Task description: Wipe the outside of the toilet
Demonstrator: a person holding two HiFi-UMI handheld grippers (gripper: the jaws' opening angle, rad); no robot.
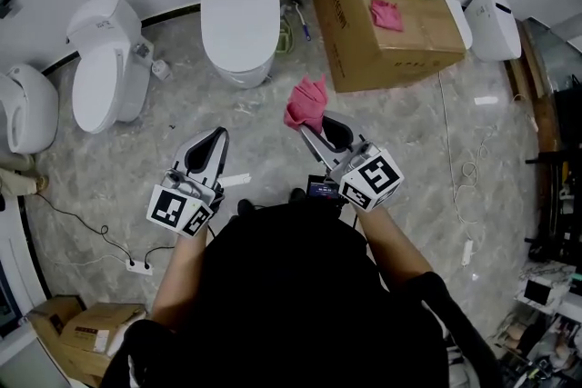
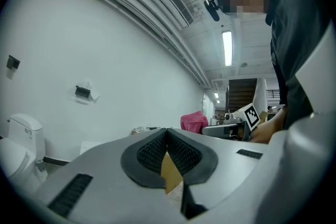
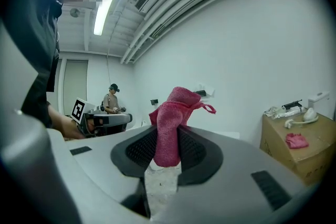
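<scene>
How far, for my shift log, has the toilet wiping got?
Done: the pink cloth is clamped in the right hand-held gripper. In hand: it hangs short of the white toilet ahead; the left hand-held gripper is shut and empty. Left: all the wiping, since the cloth touches no toilet.

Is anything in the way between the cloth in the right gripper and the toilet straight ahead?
Nothing visible. Only floor lies between the pink cloth and the toilet; the cardboard box stands off to the right.
</scene>
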